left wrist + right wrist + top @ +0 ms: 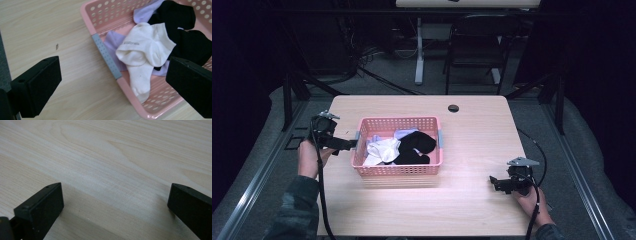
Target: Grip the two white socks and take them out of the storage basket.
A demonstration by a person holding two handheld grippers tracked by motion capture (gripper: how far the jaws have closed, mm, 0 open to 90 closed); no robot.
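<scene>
1. Left gripper is sitting at the left end of the pink basket, jaws spread wide. In the left gripper view they are straddling the rim by the grey handle strip, one jaw over bare table, one over the inside. Looks like it is lining up a reach into the basket or a grab on that rim; can't tell which.
2. Basket is resting mid-table, a bit left of centre. Socks are piled loose inside: white sock is lying on top nearest the left gripper, lilac sock is showing under it, black socks are bunched toward the far side.
3. White sock is the easiest pick: top layer, unobstructed, closest to the open jaws.
4. Right gripper is parked low over bare wood, well apart from the basket, jaws apart, nothing between them. Probably idling until a sock comes out.
</scene>
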